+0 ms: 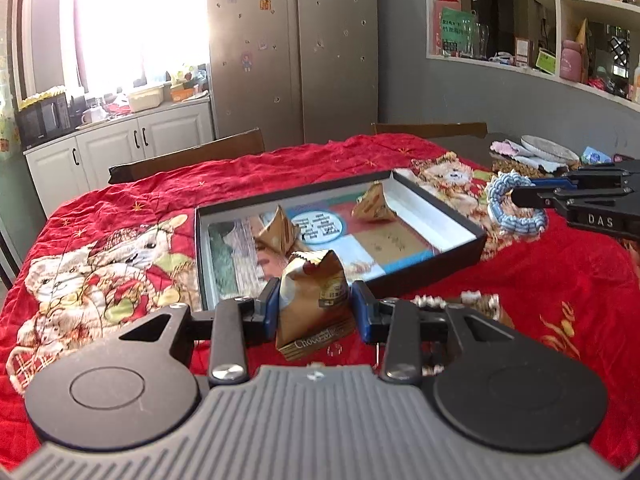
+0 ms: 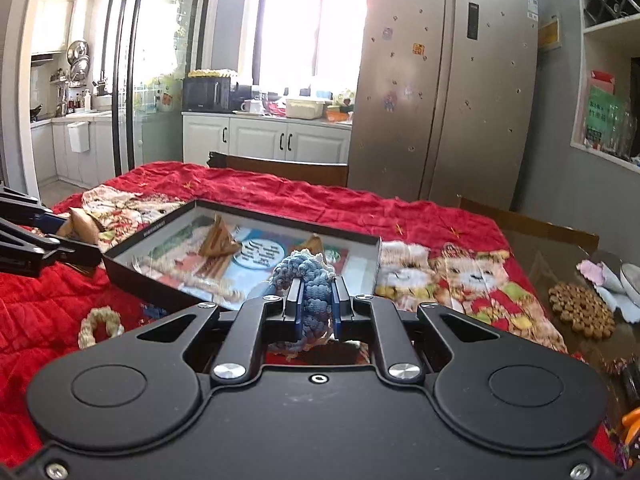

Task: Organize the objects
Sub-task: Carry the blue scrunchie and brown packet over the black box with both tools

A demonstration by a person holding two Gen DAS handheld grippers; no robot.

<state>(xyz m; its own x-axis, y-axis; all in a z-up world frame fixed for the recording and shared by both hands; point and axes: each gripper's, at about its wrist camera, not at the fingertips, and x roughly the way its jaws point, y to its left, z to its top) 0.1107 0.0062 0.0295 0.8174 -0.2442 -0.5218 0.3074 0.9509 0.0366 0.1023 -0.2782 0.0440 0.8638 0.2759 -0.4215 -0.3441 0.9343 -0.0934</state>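
Where a red quilt [image 1: 360,160] covers the table, a fridge [image 1: 296,52] stands behind.

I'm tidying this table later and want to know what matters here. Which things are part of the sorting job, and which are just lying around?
Part of the job:
- snack packet in the left claw
- blue rope ring in the right claw
- shallow box holding two packets
- beige rope ring on the cloth

Lying about:
- brown trivet
- plate
- pink cloth
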